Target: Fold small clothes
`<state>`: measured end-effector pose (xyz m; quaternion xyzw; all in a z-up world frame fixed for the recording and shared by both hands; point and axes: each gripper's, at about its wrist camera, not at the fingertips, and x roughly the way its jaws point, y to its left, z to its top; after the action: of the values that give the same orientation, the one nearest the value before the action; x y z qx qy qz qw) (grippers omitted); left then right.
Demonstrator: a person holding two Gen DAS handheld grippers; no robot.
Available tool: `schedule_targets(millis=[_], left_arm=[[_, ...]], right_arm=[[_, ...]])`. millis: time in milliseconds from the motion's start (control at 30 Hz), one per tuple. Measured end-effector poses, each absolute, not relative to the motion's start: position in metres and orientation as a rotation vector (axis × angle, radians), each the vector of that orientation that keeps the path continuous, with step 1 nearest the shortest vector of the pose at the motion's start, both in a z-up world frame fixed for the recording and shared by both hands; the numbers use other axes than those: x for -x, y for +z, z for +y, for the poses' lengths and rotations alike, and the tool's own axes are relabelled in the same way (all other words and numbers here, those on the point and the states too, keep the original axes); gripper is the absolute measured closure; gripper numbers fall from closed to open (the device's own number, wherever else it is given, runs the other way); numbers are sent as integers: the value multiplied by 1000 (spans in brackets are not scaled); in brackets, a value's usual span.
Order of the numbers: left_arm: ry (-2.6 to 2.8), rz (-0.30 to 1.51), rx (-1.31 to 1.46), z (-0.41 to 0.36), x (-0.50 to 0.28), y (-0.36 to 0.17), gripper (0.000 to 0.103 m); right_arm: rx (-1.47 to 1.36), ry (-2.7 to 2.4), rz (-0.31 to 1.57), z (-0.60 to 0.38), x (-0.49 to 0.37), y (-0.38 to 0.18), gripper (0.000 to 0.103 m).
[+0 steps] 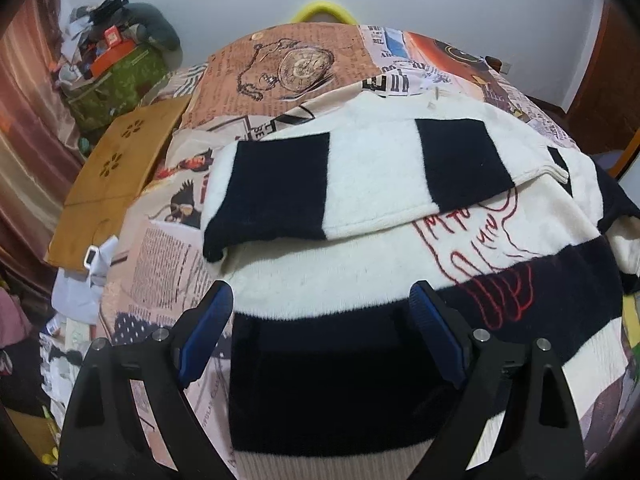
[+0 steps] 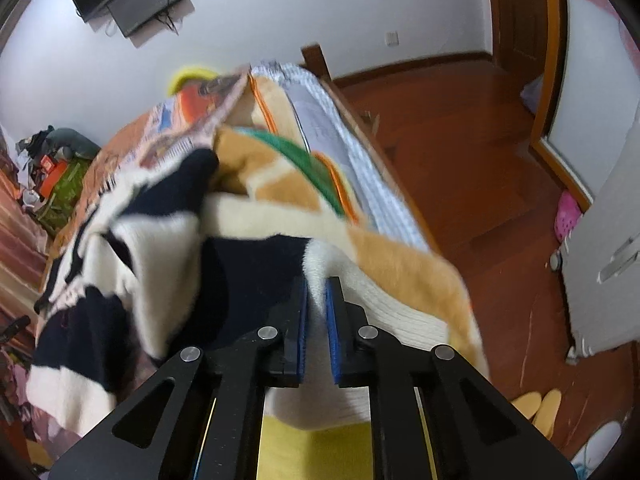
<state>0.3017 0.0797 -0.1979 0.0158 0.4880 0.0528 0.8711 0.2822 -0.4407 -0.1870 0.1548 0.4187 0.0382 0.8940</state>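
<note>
A cream and navy striped sweater (image 1: 360, 248) with red stitched lettering lies on the bed. One sleeve (image 1: 340, 184) is folded across its chest. My left gripper (image 1: 320, 300) is open, just above the sweater's lower navy stripe, with nothing between its blue pads. In the right wrist view, my right gripper (image 2: 316, 296) is shut on the sweater's (image 2: 168, 248) cream edge near a navy stripe, and the cloth is lifted and bunched at the bed's right side. That view is blurred by motion.
The bed has a newspaper-print cover (image 1: 288, 64). A wooden board (image 1: 116, 176) and a cluttered green bag (image 1: 116, 80) sit at the left. A tan blanket (image 2: 400, 256) hangs off the bed's right edge over the wooden floor (image 2: 460, 168). Slippers (image 2: 536, 404) lie on the floor.
</note>
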Motion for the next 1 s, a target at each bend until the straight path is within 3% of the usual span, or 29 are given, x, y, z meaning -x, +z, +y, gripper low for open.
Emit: schedule_targets(millis=[567, 733, 1000], left_arm=[[62, 968, -12, 83, -348, -189, 13], [63, 982, 1, 97, -335, -197, 13], [106, 1001, 82, 138, -314, -201, 13]], right_arm=[[-61, 292, 553, -337, -342, -10, 98], [18, 404, 533, -268, -360, 0, 102], [57, 596, 601, -162, -373, -36, 101]])
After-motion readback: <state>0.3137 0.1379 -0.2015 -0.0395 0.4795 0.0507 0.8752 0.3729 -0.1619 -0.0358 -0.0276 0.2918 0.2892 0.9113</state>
